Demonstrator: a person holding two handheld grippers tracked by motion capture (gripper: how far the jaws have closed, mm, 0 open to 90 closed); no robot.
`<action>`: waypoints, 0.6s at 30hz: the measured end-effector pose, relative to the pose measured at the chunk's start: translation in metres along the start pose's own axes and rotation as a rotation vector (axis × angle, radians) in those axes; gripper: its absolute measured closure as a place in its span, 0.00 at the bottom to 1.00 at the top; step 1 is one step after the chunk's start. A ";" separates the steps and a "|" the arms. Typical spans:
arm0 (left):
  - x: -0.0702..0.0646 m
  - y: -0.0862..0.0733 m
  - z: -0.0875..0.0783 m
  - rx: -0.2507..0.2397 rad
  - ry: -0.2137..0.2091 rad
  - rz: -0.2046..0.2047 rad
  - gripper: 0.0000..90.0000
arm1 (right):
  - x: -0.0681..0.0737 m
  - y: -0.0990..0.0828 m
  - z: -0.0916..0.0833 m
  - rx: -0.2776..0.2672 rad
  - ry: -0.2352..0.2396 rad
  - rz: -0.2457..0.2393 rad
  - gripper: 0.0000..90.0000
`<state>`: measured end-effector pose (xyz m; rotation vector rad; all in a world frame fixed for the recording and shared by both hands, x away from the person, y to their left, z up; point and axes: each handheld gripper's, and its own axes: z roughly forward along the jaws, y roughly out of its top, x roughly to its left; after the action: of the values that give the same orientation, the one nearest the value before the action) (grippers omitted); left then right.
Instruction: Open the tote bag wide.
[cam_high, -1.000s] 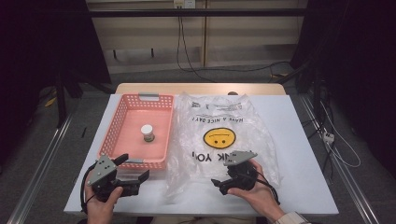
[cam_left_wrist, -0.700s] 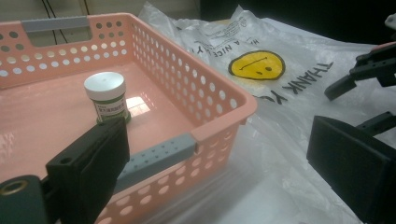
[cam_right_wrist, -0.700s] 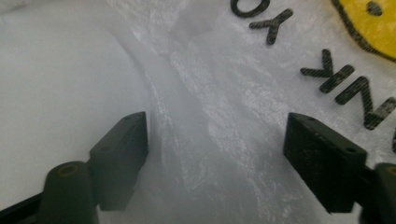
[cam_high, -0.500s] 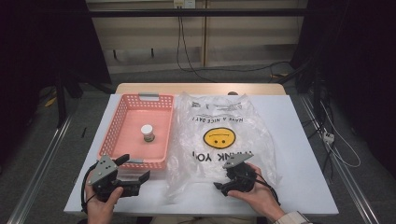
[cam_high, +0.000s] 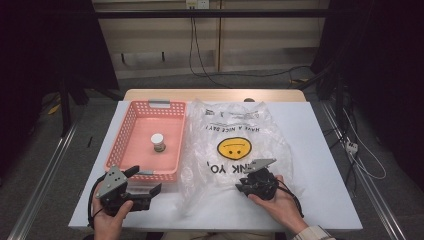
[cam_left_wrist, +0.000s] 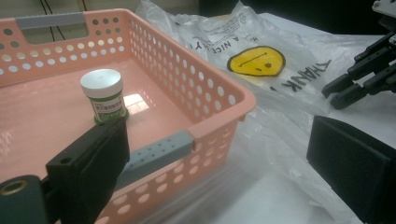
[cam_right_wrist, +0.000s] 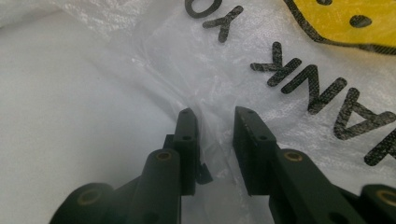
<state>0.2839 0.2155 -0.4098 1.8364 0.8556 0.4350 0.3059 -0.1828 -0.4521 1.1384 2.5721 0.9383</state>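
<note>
Directly ahead of the right hand-held gripper (cam_right_wrist: 212, 119), flat on the counter (cam_high: 320, 150), lies the clear plastic bag (cam_high: 235, 145) with its yellow smiley print, and a raised fold of its near edge stands between the two jaws. The jaws have just been closing on that fold (a narrow gap is left, and I cannot tell that the pads pinch the film yet). That fold runs along the gripper's own line, away from the hand, so a straight squeeze should catch it. Off to the side, the left hand-held gripper (cam_high: 142, 187) rests spread wide and holding nothing, just beside the near corner of the pink basket (cam_high: 127, 127), where a small white-capped jar (cam_left_wrist: 102, 95) stands upright, well apart from the bag's fold.
</note>
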 end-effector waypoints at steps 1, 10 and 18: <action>0.000 0.000 0.000 0.002 -0.001 0.000 0.06 | -0.001 0.000 0.000 0.004 -0.002 0.010 0.86; 0.000 0.000 0.000 0.001 -0.002 0.001 0.06 | -0.005 0.001 0.000 0.004 0.023 0.042 1.00; 0.001 0.000 -0.001 0.001 0.001 0.001 0.06 | -0.006 0.001 -0.014 -0.071 0.086 0.108 0.98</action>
<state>0.2845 0.2171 -0.4098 1.8374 0.8563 0.4363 0.3053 -0.1930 -0.4414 1.2539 2.5425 1.1162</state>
